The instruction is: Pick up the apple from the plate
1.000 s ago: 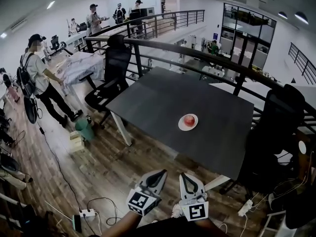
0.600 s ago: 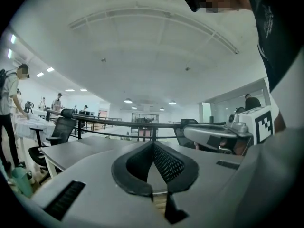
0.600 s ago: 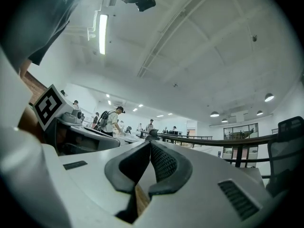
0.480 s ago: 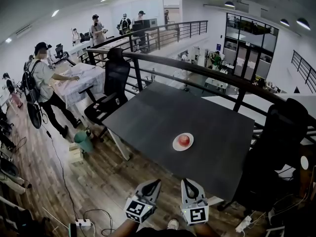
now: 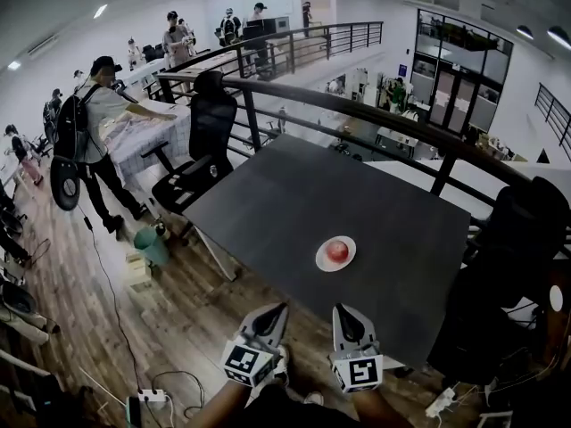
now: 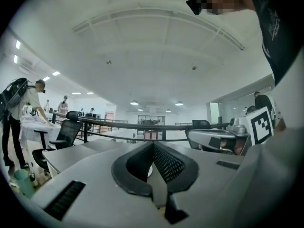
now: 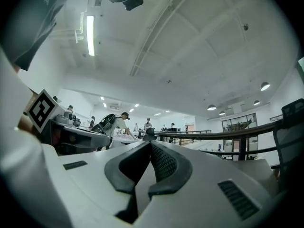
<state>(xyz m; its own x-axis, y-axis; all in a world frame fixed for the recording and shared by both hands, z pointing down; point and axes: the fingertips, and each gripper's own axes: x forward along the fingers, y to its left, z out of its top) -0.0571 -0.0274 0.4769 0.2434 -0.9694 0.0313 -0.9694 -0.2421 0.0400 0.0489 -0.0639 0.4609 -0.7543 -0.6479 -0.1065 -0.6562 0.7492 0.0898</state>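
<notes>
Mezzanine office, wooden floor: a dark table [image 5: 294, 194] carries a white plate [image 5: 322, 262] with the red apple [image 5: 337, 251] on it. Both hands hold their tools level and side by side, short of the table's near edge. The left gripper [image 5: 280, 308] and right gripper [image 5: 340, 310] are each clenched on nothing, with the apple well ahead of them.

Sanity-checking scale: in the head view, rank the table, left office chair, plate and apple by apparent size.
1. table
2. office chair, farther from the camera yet clearly larger than the plate
3. plate
4. apple, resting on the plate
</notes>
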